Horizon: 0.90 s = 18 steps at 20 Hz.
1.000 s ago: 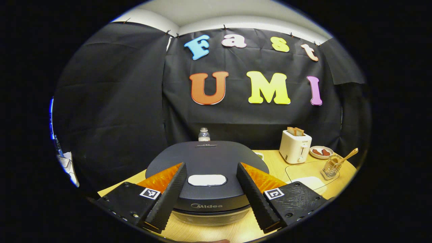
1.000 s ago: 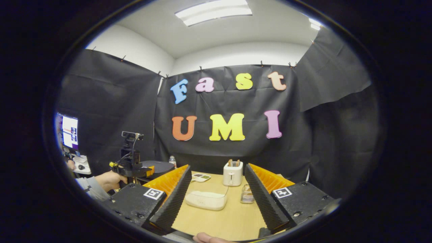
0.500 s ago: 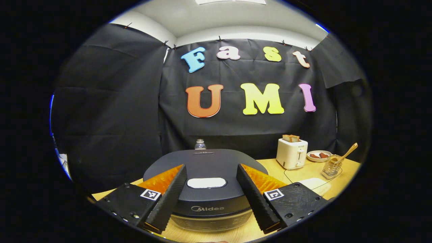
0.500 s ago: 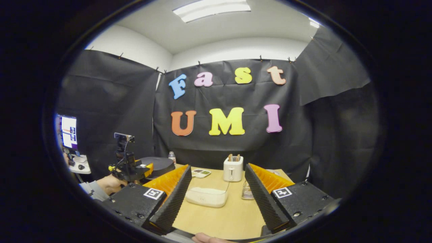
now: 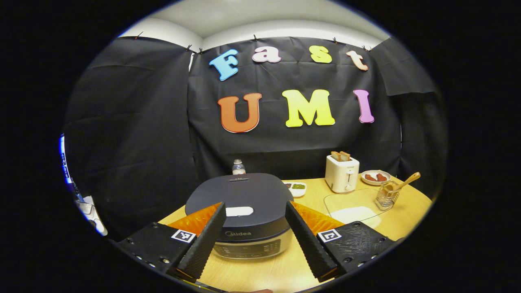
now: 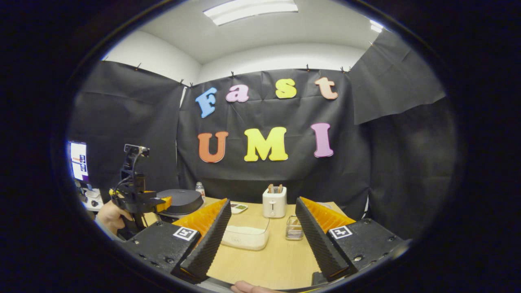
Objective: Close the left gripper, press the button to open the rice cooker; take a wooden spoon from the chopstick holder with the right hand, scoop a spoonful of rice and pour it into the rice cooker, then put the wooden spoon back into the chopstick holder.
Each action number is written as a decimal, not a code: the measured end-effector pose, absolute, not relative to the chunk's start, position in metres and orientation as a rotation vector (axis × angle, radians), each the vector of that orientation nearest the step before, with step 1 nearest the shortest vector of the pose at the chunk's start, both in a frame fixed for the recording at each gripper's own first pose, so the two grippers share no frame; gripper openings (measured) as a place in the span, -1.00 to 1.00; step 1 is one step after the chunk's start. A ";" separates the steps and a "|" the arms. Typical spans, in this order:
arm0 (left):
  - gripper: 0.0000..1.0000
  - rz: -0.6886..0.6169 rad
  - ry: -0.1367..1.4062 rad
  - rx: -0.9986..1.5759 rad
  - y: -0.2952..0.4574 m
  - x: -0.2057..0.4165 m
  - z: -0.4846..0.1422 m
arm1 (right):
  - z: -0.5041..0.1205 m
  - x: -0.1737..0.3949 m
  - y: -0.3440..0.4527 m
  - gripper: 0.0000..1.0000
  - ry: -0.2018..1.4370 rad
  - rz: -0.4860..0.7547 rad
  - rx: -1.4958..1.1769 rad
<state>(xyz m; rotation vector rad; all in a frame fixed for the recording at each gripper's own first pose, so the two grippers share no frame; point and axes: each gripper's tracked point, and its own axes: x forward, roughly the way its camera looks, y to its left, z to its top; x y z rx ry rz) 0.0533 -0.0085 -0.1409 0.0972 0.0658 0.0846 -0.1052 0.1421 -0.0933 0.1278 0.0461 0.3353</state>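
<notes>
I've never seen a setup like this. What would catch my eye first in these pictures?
Probably the big black rice cooker, lid shut, sitting on the wooden table right ahead of the open left gripper. Farther right stand a white toaster with bread in it and a clear holder with a wooden spoon. The right gripper, also open, faces a tub of rice.

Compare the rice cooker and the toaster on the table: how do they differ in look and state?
The rice cooker is dark, wide and low with a domed lid; the toaster is cream, narrow and taller than wide. The rice cooker's lid is down, hiding what is inside; the toaster's top is open, with toast slices sticking up. Both stand upright on the wooden table.
</notes>
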 end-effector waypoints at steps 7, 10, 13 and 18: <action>0.90 0.027 -0.048 0.061 -0.053 -0.031 -0.113 | -0.091 -0.100 0.118 1.00 0.039 0.288 0.162; 1.00 0.016 -0.072 0.036 -0.061 -0.059 -0.105 | -0.096 -0.097 0.105 1.00 0.040 0.256 0.161; 0.90 0.003 -0.091 0.052 -0.067 -0.080 -0.098 | -0.096 -0.095 0.098 1.00 0.036 0.231 0.158; 0.91 -0.044 -0.156 0.062 -0.086 -0.103 -0.075 | -0.096 -0.091 0.094 0.96 0.043 0.212 0.151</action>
